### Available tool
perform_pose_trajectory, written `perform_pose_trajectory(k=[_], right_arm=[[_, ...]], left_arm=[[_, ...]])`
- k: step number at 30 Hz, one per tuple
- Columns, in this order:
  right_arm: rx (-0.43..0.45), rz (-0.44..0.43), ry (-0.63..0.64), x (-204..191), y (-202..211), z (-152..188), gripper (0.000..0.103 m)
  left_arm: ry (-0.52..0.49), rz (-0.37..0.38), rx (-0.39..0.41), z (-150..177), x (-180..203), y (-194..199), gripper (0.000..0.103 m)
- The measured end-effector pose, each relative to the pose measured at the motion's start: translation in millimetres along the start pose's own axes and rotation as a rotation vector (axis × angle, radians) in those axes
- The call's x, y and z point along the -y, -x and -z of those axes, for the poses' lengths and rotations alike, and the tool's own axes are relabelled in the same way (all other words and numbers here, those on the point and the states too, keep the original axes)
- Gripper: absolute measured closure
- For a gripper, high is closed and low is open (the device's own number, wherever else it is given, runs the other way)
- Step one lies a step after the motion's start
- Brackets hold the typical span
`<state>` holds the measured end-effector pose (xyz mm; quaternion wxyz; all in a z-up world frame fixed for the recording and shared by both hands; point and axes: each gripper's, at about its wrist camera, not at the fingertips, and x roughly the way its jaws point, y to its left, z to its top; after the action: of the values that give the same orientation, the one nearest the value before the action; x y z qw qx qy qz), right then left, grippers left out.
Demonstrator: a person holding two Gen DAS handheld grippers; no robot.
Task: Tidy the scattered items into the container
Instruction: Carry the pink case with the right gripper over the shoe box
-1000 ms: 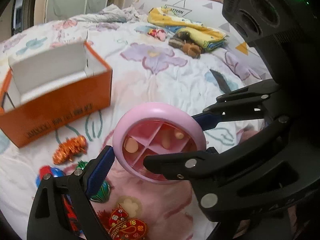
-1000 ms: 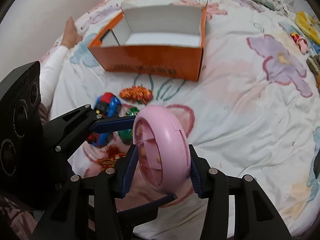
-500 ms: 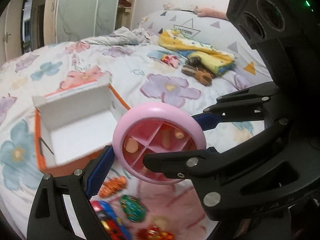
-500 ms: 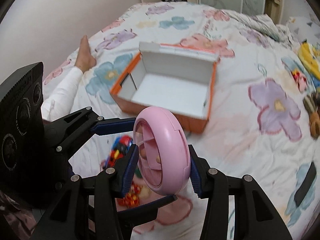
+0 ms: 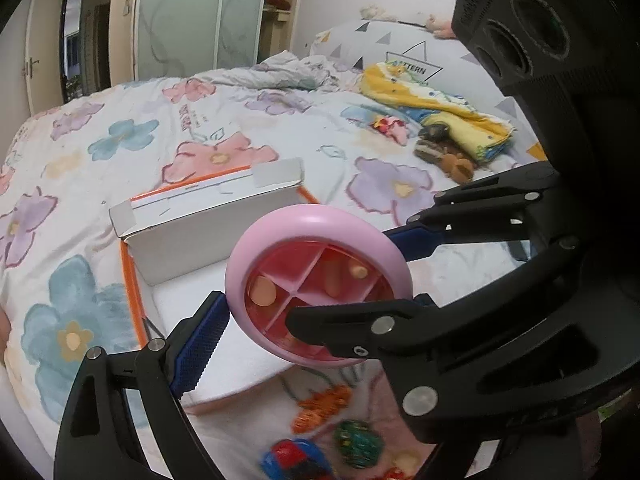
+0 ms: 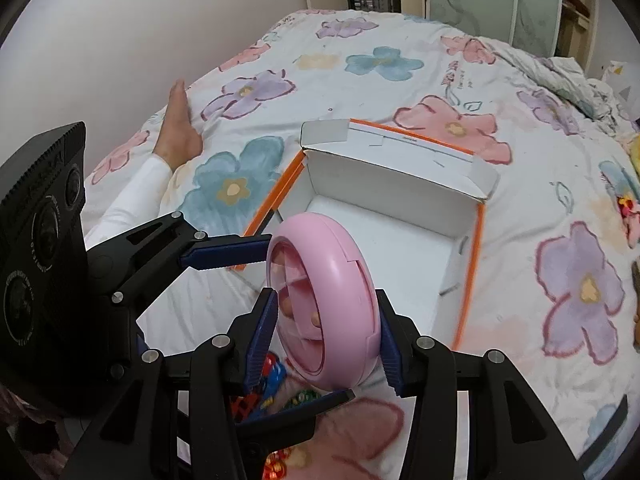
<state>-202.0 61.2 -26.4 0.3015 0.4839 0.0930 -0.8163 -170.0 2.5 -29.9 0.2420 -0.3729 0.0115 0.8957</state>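
A round pink case (image 5: 316, 284) with a clear red, divided face hangs in the air, held by both grippers. My left gripper (image 5: 308, 272) spans its rim with the jaws wide, blue pads (image 5: 200, 344) pressed against it. My right gripper (image 6: 326, 332) is shut across the thickness of the pink case (image 6: 340, 300). The left gripper (image 6: 310, 320) crosses in from the left of the right wrist view. Behind and below lies the open orange box (image 6: 400, 184) with a white inside, empty where it shows. The case hangs over the near edge of the orange box (image 5: 208, 232).
On the flowered bedspread below lie an orange toy (image 5: 324, 404), a green ball (image 5: 356, 438) and a red-blue car (image 5: 292, 460). A person's bare foot (image 6: 178, 128) and white-clad leg rest left of the box. A yellow blanket (image 5: 440, 104) and a brown plush (image 5: 452, 160) lie far right.
Both grippers have carried the pink case up and toward the orange box, which now lies right behind and under it. The small toys have slid to the bottom of the views.
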Motion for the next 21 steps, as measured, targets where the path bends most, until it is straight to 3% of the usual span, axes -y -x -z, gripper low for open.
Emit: perform_pose_trajectory(k=[13,14,15,17,21], right_arm=[[-0.073,-0.031,-0.024,13,-70,-27,0.058],[-0.083,-0.021,-0.028,14,-77,-27,0.058],[-0.093,-0.004,-0.027,15,-83,-27,0.072],[-0.122,-0.03,-0.054,20,-97,-26,0.076],[-0.17,-0.121,-0.138,36,-122,-18,0.077]], left_arm=[[0.066,-0.021,-0.093,5,-46,-49,0.014],[0.075,0.0,-0.105,6,-48,-53,0.048],[0.073,0.014,-0.124,7,-47,-57,0.061],[0.04,-0.065,-0.156,9,-42,-65,0.062],[0.117,-0.028,-0.219,20,-58,-81,0.059]])
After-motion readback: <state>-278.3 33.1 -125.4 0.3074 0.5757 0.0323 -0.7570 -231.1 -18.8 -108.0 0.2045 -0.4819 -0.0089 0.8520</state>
